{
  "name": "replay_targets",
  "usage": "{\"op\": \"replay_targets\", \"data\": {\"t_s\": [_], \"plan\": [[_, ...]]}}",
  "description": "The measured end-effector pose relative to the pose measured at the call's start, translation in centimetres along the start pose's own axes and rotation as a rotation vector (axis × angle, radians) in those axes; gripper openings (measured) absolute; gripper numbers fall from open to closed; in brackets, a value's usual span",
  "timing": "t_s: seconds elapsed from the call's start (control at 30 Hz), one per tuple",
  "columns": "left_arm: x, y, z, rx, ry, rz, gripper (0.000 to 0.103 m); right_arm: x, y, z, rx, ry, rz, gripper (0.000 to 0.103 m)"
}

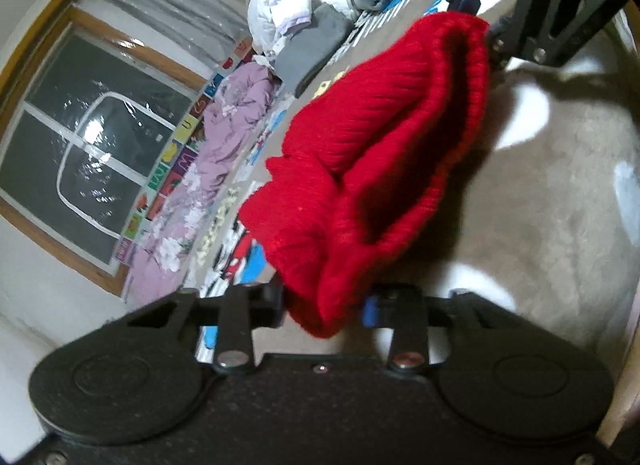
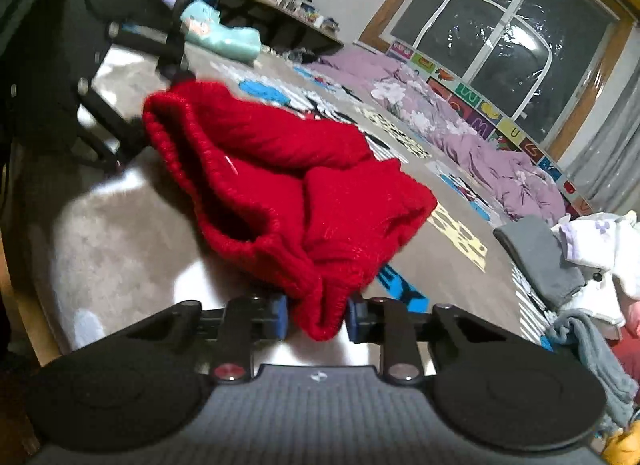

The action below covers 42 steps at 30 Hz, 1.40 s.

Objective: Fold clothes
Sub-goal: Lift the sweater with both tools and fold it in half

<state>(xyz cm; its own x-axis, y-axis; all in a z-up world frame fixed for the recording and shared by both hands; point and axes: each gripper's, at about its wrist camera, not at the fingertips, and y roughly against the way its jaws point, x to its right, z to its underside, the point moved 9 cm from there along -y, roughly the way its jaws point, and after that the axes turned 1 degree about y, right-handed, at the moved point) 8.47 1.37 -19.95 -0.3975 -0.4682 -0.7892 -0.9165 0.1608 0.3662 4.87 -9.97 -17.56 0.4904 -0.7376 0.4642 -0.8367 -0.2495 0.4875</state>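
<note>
1. the red knitted garment hung stretched between the two grippers above the beige floor mat, its ribbed hem forming an open pocket between them.
2. in the left wrist view the left gripper sat at 6 o'clock, its fingers nearly closed and pinching a bunched corner of the garment; the cloth ran from there up toward 1 o'clock.
3. at 1 o'clock in that view the right gripper met the far end of the hem; the contact point itself was half hidden by the knit and blurred.
4. in the right wrist view the right gripper was at 6 o'clock, its blue pads drawn close and clamped on a fold of the red knitted garment.
5. the cloth led up to 10 o'clock, where the left gripper was a dark, blurred shape, so its grip could not be read from this side.
6. what kind of garment it was could not be told, since it was bunched up.
7. a pile of clothes lay at 12 o'clock in the left view, cut off by the frame edge; a purple quilt lay under the window at 2 o'clock in the right view.
</note>
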Motion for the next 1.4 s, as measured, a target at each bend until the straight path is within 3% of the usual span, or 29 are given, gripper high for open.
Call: {"op": "replay_targets", "data": {"t_s": [0.2, 0.43, 0.67, 0.87, 1.4], "plan": [[0.2, 1.3, -0.4, -0.002, 0.039, 0.023, 0.022, 0.2, 2.0, -1.0, 0.045, -0.028, -0.006, 0.024], [-1.9, 5.3, -2.0, 0.059, 0.136, 0.048, 0.022, 1.4, 6.3, -3.1, 0.134, -0.066, 0.011, 0.024], [-7.0, 6.4, -3.7, 0.131, 0.361, 0.040, 0.022, 4.7, 8.7, -6.0, 0.249, -0.154, 0.027, 0.024], [-10.1, 4.3, -4.7, 0.169, 0.548, 0.099, 0.022, 7.4, 7.0, -6.8, 0.280, -0.266, 0.019, 0.024], [-15.9, -2.6, -5.5, 0.246, 0.872, 0.236, 0.022, 15.3, 0.0, -8.3, 0.377, -0.586, -0.103, 0.024]]}}
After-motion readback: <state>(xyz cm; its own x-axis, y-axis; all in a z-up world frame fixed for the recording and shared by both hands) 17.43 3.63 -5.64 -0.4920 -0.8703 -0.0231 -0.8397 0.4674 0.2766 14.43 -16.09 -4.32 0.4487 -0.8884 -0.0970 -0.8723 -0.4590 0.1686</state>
